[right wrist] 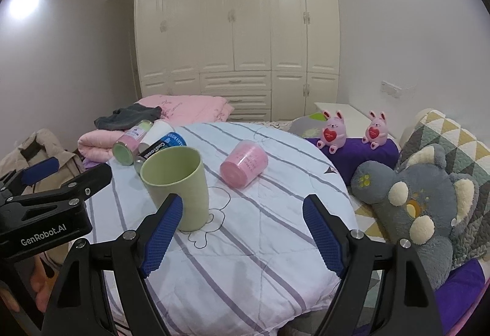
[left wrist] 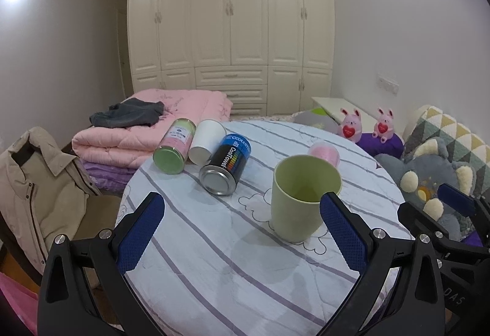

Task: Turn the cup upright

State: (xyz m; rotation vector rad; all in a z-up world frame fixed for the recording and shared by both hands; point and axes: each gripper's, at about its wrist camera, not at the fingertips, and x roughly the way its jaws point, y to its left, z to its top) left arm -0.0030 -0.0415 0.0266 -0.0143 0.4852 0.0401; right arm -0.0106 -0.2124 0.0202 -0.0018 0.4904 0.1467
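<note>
A pale green cup [left wrist: 301, 198] stands upright, mouth up, on the round table; it also shows in the right wrist view [right wrist: 179, 186]. My left gripper [left wrist: 242, 232] is open and empty; its right finger [left wrist: 343, 232] is just in front of the cup. My right gripper [right wrist: 242, 235] is open and empty; its left finger [right wrist: 162, 232] is in front of the cup. A pink cup [right wrist: 244, 164] lies on its side behind the green cup, partly hidden in the left wrist view [left wrist: 325, 152]. A white cup [left wrist: 205, 141] lies on its side at the far left.
A green-and-pink can [left wrist: 174, 149] and a black-and-blue can [left wrist: 226, 164] lie beside the white cup. The table carries a striped white quilt [right wrist: 260, 244]. Folded pink bedding [left wrist: 153, 127], a beige jacket [left wrist: 39, 189], a grey plush toy [right wrist: 422, 207] and two pink bunnies [right wrist: 333, 130] surround it.
</note>
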